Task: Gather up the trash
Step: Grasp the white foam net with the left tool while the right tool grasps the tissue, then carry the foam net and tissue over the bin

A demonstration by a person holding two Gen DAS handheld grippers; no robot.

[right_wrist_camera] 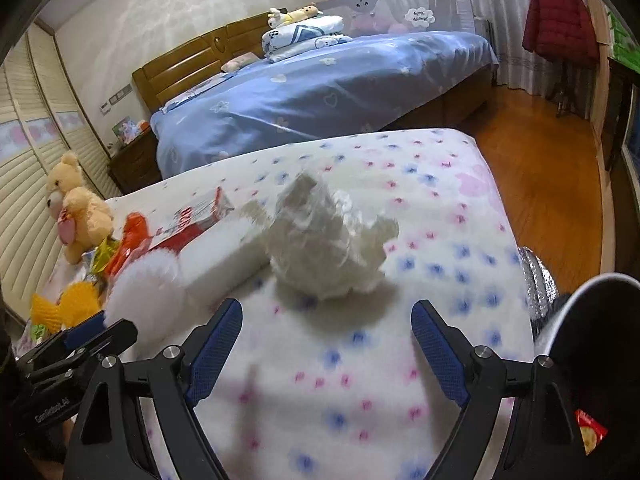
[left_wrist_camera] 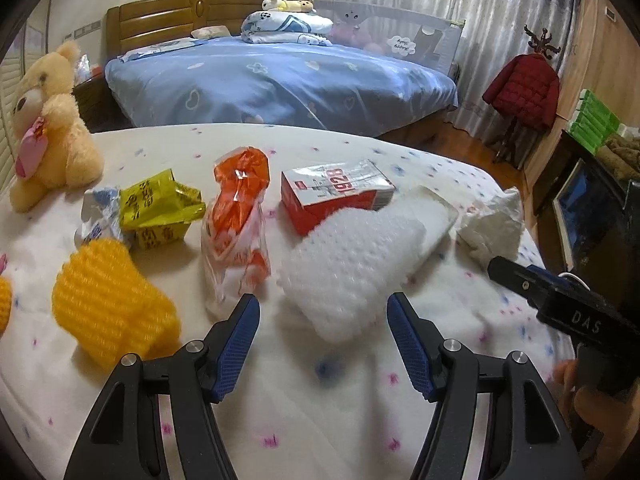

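left gripper [left_wrist_camera: 322, 312] wide, angled down (empty); right gripper [right_wrist_camera: 326, 320] wide, above bedspread [right_wrist_camera: 440, 208]

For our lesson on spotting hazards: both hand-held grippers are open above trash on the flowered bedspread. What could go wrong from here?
1. The white foam net looks soft; the left hand-held gripper may squash it or lose grip.
2. The crumpled white wad sits near the bed's edge; the right hand-held gripper could nudge it toward the floor.
3. The grippers are close together and might collide.
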